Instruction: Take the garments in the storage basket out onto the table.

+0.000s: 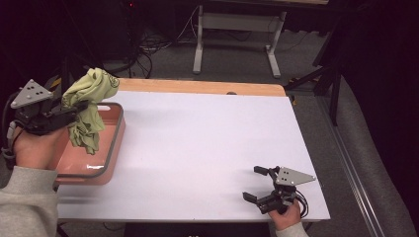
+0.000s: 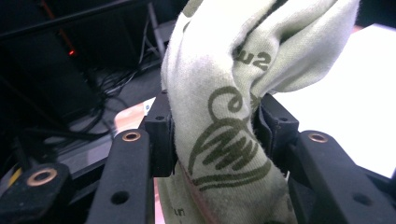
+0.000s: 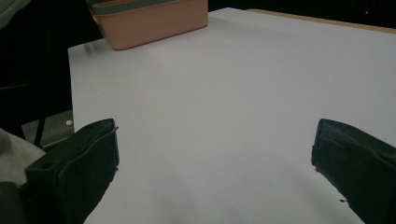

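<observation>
A pale green cloth (image 1: 89, 106) with a dark printed pattern hangs above the pink tray (image 1: 114, 143) at the table's left edge. My left gripper (image 1: 81, 106) is shut on the cloth, lifted over the tray. In the left gripper view the cloth (image 2: 219, 126) is bunched and pinched between both black jaws, its top flopping over to the right. My right gripper (image 1: 256, 183) rests near the table's front right corner, open, with nothing between its jaws. The right gripper view has its wide-apart fingers (image 3: 79, 163) over bare white tabletop.
The white table (image 1: 207, 148) has a wooden strip along its far edge. The pink tray (image 3: 149, 21) sits far off in the right gripper view. Behind the table stand a white desk frame (image 1: 237, 39) and cables on the floor. A grey rail (image 1: 360, 163) runs along the right.
</observation>
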A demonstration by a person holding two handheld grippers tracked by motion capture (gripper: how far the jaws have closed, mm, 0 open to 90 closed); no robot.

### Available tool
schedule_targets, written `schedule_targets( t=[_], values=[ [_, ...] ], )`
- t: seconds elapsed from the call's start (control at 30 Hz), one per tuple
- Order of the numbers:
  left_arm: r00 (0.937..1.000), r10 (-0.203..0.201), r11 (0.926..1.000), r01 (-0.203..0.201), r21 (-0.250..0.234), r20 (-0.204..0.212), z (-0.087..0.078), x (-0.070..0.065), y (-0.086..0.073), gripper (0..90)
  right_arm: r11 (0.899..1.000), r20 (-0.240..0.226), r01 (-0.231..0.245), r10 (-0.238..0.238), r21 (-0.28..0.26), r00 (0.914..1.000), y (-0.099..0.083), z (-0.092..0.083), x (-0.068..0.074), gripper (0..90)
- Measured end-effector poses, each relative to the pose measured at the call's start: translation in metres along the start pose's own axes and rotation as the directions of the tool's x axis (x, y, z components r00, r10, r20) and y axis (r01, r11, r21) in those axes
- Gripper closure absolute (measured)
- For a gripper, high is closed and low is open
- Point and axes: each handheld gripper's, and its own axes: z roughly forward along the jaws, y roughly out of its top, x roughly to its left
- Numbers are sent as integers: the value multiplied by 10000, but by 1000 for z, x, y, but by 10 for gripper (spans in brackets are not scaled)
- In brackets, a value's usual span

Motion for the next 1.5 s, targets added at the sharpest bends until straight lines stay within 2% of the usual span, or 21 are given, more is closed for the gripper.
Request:
schedule_targets(
  t=[0.07,0.1,0.13,0.2,0.3,0.43,0.47,0.5,0.57,0.63,0.67,0.7,0.83,0.93,1.17,1.2,1.43,1.5],
  values=[
    [9999,-44,9999,46,-104,143,-1,-2,1,570,10000,2,-7,7,-4,10000,0,0,0,13],
    [9992,-120,9994,132,-331,384,-3,-5,3,571,10000,3,-7,7,-8,10000,0,0,0,13],
    [9992,-120,9994,132,-331,384,-3,-5,3,571,10000,3,-7,7,-8,10000,0,0,0,13],
    [9961,-220,9977,273,-614,858,-4,-10,6,571,10000,-6,1,-1,-5,10000,0,0,0,13],
    [9937,-220,9973,295,-672,1098,-4,-15,8,572,10000,-9,1,-1,-7,10000,0,0,0,13],
    [9865,-209,9935,388,-1074,1625,-1,-29,9,574,10000,-10,-1,1,-23,10000,0,0,0,13],
    [9865,-209,9935,388,-1074,1625,-1,-29,9,574,10000,-9,2,-2,-25,10000,0,0,0,13],
    [9812,-200,9921,433,-1177,1920,0,-34,9,575,10000,-13,0,0,-27,10000,0,0,0,13],
    [9763,-216,9902,507,-1301,2155,2,-39,8,575,10000,-19,-14,14,-25,10000,0,0,0,13],
    [9719,-232,9887,570,-1390,2341,4,-44,8,575,10000,-24,-18,18,-19,10000,0,0,0,13],
    [9719,-232,9887,570,-1390,2341,4,-44,8,575,10000,-24,-18,18,-19,10000,0,0,0,13],
    [9670,-196,9877,582,-1451,2542,7,-49,7,575,10000,-20,4,-4,-26,10000,0,0,0,13],
    [9605,-206,9838,690,-1658,2774,14,-59,3,575,10000,-17,-4,4,-56,10000,0,-1,0,13],
    [9521,-290,9806,861,-1759,3043,19,-66,-2,575,10000,-23,-16,16,-61,10000,0,-1,0,13],
    [9265,-374,9695,1244,-2110,3744,33,-79,-12,575,10000,-54,-17,17,-48,10000,0,-1,0,13],
    [9265,-374,9695,1244,-2110,3744,33,-79,-12,575,10000,-54,-17,17,-48,10000,0,-1,0,13],
    [9091,-326,9694,1299,-2083,4153,48,-95,-19,575,10000,-78,-13,13,-46,10000,0,-1,0,13],
    [9089,-318,9689,1303,-2106,4159,49,-97,-19,575,10000,-82,-8,8,-50,10000,0,-1,0,13]
  ],
)
